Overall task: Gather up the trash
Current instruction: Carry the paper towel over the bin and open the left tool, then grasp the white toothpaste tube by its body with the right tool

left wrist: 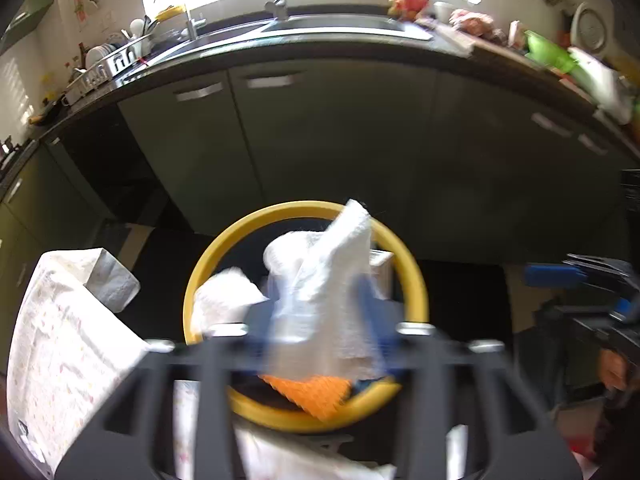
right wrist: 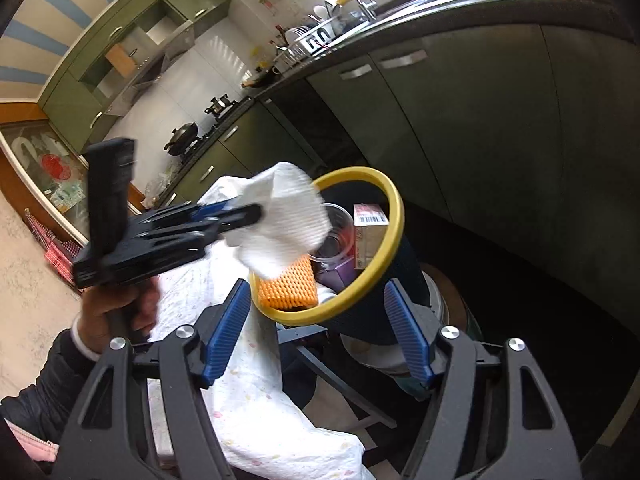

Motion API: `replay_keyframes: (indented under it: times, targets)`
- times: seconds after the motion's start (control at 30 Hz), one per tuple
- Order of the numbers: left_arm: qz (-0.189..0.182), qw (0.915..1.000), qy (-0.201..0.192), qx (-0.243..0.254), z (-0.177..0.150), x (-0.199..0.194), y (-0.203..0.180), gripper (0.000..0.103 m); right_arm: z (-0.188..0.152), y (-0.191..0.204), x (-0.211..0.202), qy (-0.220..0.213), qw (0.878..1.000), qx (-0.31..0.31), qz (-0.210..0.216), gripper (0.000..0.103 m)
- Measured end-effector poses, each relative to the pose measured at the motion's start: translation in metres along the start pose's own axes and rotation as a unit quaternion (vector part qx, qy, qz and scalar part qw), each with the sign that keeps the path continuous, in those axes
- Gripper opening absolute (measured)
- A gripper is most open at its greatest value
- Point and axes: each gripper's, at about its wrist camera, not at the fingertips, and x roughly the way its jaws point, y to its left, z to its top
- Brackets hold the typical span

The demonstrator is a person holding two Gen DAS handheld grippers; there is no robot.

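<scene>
Tissue (right wrist: 282, 224), pinched by left gripper (right wrist: 256, 213), overhangs bin rim (right wrist: 394, 216).

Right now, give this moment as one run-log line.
left gripper: shut on paper towel | position: over yellow-rimmed bin | right gripper: open, empty

My two black hand-held grippers, blue-padded.

My right gripper (right wrist: 318, 330) has ribbed blue pads (right wrist: 226, 334) and silver screws (right wrist: 184, 332); my left gripper (right wrist: 240, 216) is black too, my hand (right wrist: 120, 304) bare-skinned above a dark sleeve (right wrist: 48, 376).
</scene>
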Motion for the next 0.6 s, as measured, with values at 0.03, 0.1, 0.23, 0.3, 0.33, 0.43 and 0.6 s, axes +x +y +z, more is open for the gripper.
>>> replay_keyframes:
  times: [0.03, 0.1, 0.23, 0.3, 0.33, 0.43, 0.6]
  targets:
    - [0.012, 0.9999, -0.003, -0.001, 0.001, 0.005, 0.001, 0.09, 0.0, -0.002, 0.001, 0.002, 1.0, 0.002, 0.001, 0.067]
    - [0.015, 0.9998, -0.012, -0.007, 0.004, 0.006, 0.003, 0.09, 0.001, -0.003, 0.003, 0.003, 1.0, 0.002, 0.002, 0.067]
    - [-0.001, 0.9987, -0.026, -0.044, 0.0, -0.016, 0.015, 0.091, 0.001, -0.003, 0.005, 0.003, 1.0, 0.0, 0.008, 0.067]
    - [-0.005, 0.9973, -0.042, -0.06, -0.005, -0.033, 0.024, 0.091, 0.001, -0.002, 0.007, 0.004, 1.0, -0.002, 0.011, 0.067]
    - [-0.007, 0.9963, -0.05, -0.069, -0.008, -0.045, 0.028, 0.091, 0.001, 0.0, 0.009, 0.005, 1.0, -0.002, 0.011, 0.067]
    - [-0.001, 0.9923, -0.079, -0.095, -0.03, -0.088, 0.036, 0.093, -0.001, 0.004, 0.012, 0.012, 1.0, -0.011, 0.01, 0.068]
    - [0.028, 0.9833, -0.13, -0.124, -0.085, -0.168, 0.037, 0.098, -0.006, 0.023, 0.017, 0.025, 0.999, -0.032, 0.012, 0.071]
